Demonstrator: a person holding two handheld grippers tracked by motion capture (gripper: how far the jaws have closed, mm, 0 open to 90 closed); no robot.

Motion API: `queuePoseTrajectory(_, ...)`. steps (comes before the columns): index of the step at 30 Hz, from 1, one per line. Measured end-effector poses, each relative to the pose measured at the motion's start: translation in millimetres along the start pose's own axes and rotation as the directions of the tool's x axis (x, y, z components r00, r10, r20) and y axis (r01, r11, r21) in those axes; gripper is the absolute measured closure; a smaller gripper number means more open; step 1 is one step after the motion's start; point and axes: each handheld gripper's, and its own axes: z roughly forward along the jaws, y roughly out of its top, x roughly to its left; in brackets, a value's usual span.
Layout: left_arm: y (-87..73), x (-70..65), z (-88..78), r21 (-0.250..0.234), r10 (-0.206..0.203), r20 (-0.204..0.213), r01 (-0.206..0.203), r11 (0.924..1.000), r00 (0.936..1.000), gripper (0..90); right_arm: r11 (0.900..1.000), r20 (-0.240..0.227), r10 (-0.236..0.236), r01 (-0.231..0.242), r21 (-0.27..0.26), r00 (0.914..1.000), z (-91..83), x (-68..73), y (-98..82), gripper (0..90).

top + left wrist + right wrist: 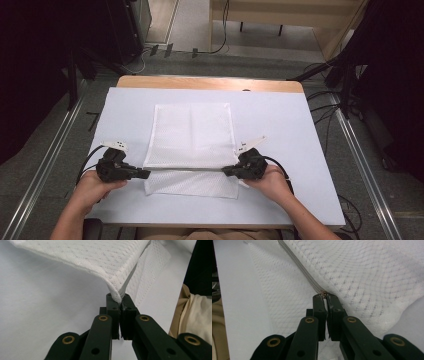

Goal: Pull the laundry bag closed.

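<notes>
High view shows a white mesh laundry bag (pixel 192 135) lying flat on the white surface (pixel 300 145), its far part spread toward the back edge and a narrower flap on the near side. Across the bag runs a grey zipper line (pixel 186 169), stretched taut left to right between the two hands. That line is the relation that matters: its long axis points straight from one tool to the other, so any slide along it goes sideways across the surface, not toward or away from the person.

Left tool (pixel 141 173) sits at the bag's left edge, jaws pressed together on a bunched corner of mesh; the left gripper view shows the fabric pinched between the pads (pixel 115 305) and rising up out of them. Right tool (pixel 229 171) is at the bag's right edge, jaws likewise closed; in the right gripper view its tips grip what looks like the small metal zipper pull (pixel 324 293), with the zipper running away from them.

By my reading the left hand anchors the bag while the right one, already on the slider, is placed to draw it along the line toward the left.
</notes>
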Motion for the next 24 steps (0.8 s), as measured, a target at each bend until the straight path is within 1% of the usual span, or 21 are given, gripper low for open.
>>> queuePoseTrajectory(2,0.4,-0.3,0.8,0.003,0.005,-0.007,-0.005,1.0000,1.0000,88.3,1.000,-0.001,-0.003,0.003,-0.002,1.0000,-1.8,-0.3,-0.9,88.4)
queuePoseTrajectory(5,0.0,0.6,-1.4,-0.009,-0.003,-0.012,0.003,1.0000,0.9999,88.3,1.000,0.004,-0.001,0.001,-0.003,1.0000,-4.7,-1.5,-2.3,88.4)
queuePoseTrajectory(6,0.0,0.7,-2.0,-0.014,-0.007,-0.011,0.007,0.9999,0.9999,88.4,1.000,0.009,0.002,-0.002,-0.001,1.0000,-5.7,-2.0,-2.8,88.4)
queuePoseTrajectory(9,-0.2,0.6,-0.7,-0.008,-0.004,-0.003,0.004,1.0000,1.0000,88.4,1.000,0.015,0.006,-0.006,-0.003,0.9999,-8.9,-4.3,-4.7,88.4)
queuePoseTrajectory(11,0.2,0.2,-0.5,-0.006,0.000,-0.005,0.000,1.0000,1.0000,88.4,1.000,0.015,0.011,-0.011,-0.007,0.9998,-11.7,-5.5,-5.9,88.4)
queuePoseTrajectory(13,0.2,0.5,-1.1,-0.011,-0.004,-0.008,0.004,0.9999,1.0000,88.4,1.000,0.018,0.016,-0.016,-0.007,0.9997,-13.7,-6.8,-7.8,88.4)
queuePoseTrajectory(15,0.2,0.2,-0.6,-0.008,-0.001,-0.004,0.001,1.0000,1.0000,88.4,1.000,0.014,0.022,-0.022,-0.006,0.9997,-14.7,-6.6,-9.5,88.4)
queuePoseTrajectory(18,0.5,0.4,-0.2,-0.003,0.000,-0.004,0.000,1.0000,1.0000,88.3,1.000,0.016,0.014,-0.014,-0.001,0.9998,-14.5,-6.0,-10.7,88.4)
queuePoseTrajectory(20,0.9,-0.1,0.1,-0.002,-0.002,-0.002,0.002,1.0000,1.0000,88.3,1.000,0.014,0.018,-0.017,-0.009,0.9997,-15.4,-7.3,-10.4,88.4)
queuePoseTrajectory(22,1.1,-0.9,1.0,0.001,-0.006,0.004,0.006,1.0000,1.0000,88.2,1.000,0.015,0.029,-0.029,-0.003,0.9995,-15.6,-7.7,-10.5,88.3)
queuePoseTrajectory(23,1.0,-0.9,1.5,0.005,-0.001,0.001,0.001,1.0000,1.0000,88.1,1.000,0.019,0.025,-0.025,0.000,0.9995,-14.8,-7.4,-10.6,88.3)
queuePoseTrajectory(24,0.8,-0.4,2.1,0.006,-0.005,-0.003,0.005,1.0000,1.0000,87.9,1.000,0.018,0.019,-0.019,0.005,0.9997,-14.1,-6.5,-11.0,88.3)
